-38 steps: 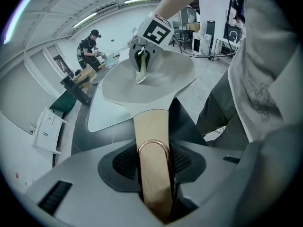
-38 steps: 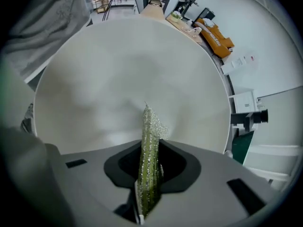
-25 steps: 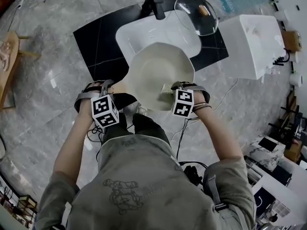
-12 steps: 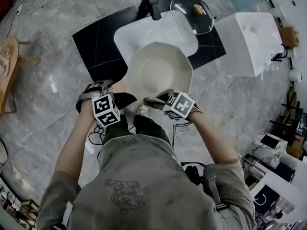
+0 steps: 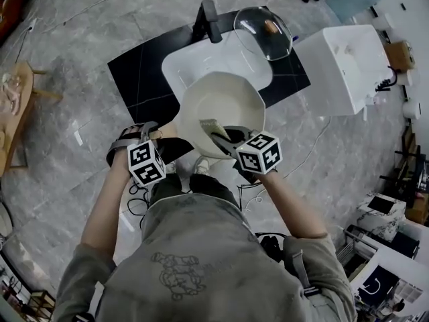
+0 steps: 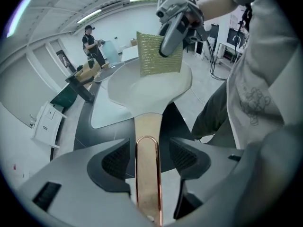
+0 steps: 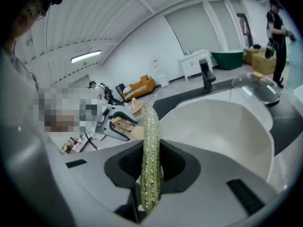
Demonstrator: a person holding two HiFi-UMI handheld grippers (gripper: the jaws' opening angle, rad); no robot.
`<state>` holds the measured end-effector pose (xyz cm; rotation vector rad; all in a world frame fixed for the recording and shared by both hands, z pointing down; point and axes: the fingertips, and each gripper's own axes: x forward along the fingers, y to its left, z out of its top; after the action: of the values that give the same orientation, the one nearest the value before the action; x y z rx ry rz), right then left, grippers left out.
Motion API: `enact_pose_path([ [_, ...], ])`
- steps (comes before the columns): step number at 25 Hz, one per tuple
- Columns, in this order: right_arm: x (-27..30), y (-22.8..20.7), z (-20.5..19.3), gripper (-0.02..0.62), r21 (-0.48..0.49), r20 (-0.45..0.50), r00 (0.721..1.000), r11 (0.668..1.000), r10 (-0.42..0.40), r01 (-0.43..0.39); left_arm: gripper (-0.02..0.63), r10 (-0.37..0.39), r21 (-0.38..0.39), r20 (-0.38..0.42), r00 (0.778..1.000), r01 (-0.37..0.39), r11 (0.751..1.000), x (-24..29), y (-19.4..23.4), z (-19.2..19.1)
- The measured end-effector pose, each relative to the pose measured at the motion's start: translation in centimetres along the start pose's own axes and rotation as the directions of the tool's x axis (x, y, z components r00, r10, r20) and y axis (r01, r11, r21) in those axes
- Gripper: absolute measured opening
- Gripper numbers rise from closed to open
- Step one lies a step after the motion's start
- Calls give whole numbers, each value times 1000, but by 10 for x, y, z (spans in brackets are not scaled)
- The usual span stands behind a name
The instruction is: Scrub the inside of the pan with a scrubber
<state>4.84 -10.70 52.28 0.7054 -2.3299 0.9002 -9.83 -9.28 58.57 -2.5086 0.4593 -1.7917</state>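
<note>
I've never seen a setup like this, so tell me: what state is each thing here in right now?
Cream octagonal pan: uncovered, empty.
Left gripper: fingers opening, not pinching.
Wooden pan handle: between the left fingers, gaps either side.
Right gripper: shut on the scrubber.
Flat green scrubber: clamped, inside the pan.
Clear glass lid: off, lying on the black counter.

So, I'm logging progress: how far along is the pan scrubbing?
Done: the right gripper is clamped on the scrubber, which is inside the pan. In hand: scrubbing, though the jaws of the left gripper are opening around the pan handle. Left: I can't tell how much is scrubbed; no dirt shows.
</note>
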Motion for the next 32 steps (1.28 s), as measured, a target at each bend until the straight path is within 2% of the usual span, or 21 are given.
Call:
enact_pose_path([
  [4, -24, -7, 34, 77, -131, 118, 980, 975, -163, 178, 250, 35, -69, 59, 998, -31, 997, -27, 6, 6],
  [8, -54, 1, 69, 77, -172, 262, 943, 951, -207, 257, 250, 74, -142, 155, 985, -52, 989, -64, 16, 27],
  [12, -88, 8, 102, 77, -180, 386, 891, 928, -237, 325, 250, 166, -202, 274, 947, -112, 973, -105, 37, 64],
  [14, -106, 16, 119, 77, -215, 438, 862, 901, -257, 378, 250, 231, -250, 337, 913, -149, 957, -126, 52, 84],
  [16, -123, 29, 138, 77, -262, 490, 832, 867, -259, 424, 250, 299, -308, 401, 866, -180, 934, -148, 68, 103],
  [19, -147, 47, 164, 77, -269, 559, 796, 857, -232, 439, 249, 373, -371, 492, 787, -198, 907, -178, 87, 134],
  [21, -163, 54, 177, 77, -256, 599, 767, 853, -230, 455, 245, 408, -382, 540, 736, -218, 898, -197, 94, 153],
  [22, -171, 58, 184, 77, -244, 618, 752, 854, -229, 460, 236, 427, -383, 548, 719, -238, 893, -205, 97, 160],
  [25, -195, 65, 197, 77, -202, 674, 707, 866, -216, 458, 192, 478, -391, 538, 694, -297, 871, -224, 106, 173],
  [26, -204, 66, 200, 77, -192, 693, 688, 866, -214, 463, 180, 489, -394, 547, 680, -306, 867, -231, 109, 178],
  [29, -231, 71, 211, 78, -158, 740, 628, 844, -243, 513, 129, 519, -400, 601, 608, -334, 854, -259, 115, 195],
  [32, -257, 76, 216, 78, -125, 770, 575, 818, -276, 561, 86, 561, -420, 633, 533, -372, 828, -289, 120, 207],
])
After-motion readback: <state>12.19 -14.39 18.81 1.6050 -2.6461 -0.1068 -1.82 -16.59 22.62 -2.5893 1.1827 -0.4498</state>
